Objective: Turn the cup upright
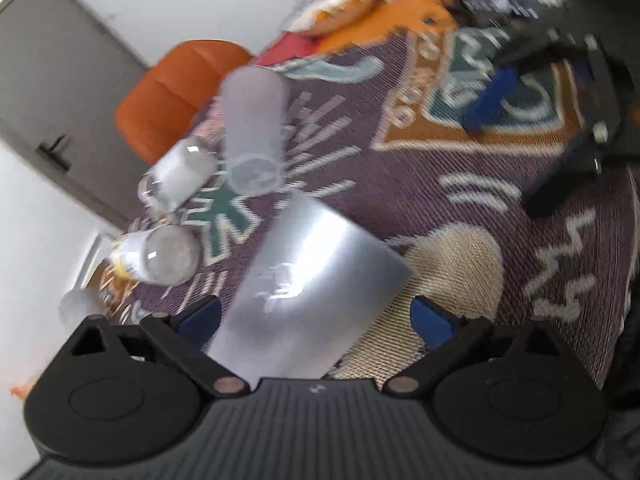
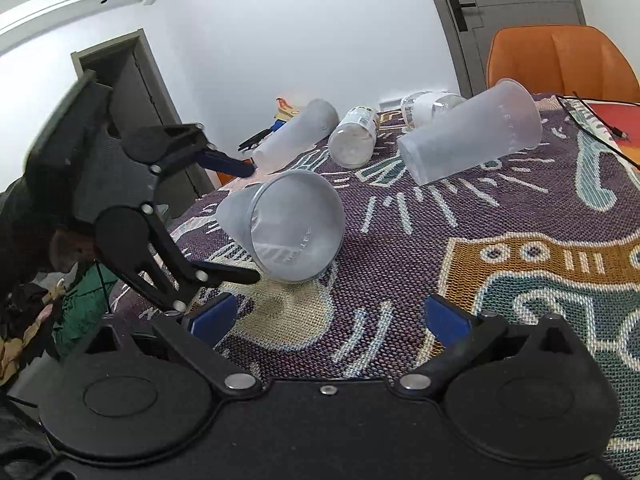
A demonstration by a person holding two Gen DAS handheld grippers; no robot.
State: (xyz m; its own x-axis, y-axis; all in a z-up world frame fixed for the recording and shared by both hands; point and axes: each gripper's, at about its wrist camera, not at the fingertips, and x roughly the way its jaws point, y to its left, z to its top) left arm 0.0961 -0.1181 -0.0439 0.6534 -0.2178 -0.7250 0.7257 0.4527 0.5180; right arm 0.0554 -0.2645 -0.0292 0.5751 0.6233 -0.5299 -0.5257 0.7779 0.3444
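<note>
A frosted plastic cup (image 2: pixel 290 226) lies on its side on the patterned cloth, mouth toward the right wrist camera. My left gripper (image 1: pixel 316 316) is open, its blue pads on either side of this cup (image 1: pixel 312 276), not touching it; it also shows in the right wrist view (image 2: pixel 248 220), one finger above the cup and one below. My right gripper (image 2: pixel 328 316) is open and empty, a little in front of the cup. It shows blurred in the left wrist view (image 1: pixel 532 120).
A taller frosted cup (image 2: pixel 472 132) lies on its side further back, with two plastic bottles (image 2: pixel 354 136) (image 2: pixel 430 108) and another frosted cup (image 2: pixel 296 132). An orange chair (image 2: pixel 560 60) stands behind the table. Cables and orange items (image 2: pixel 608 124) lie at far right.
</note>
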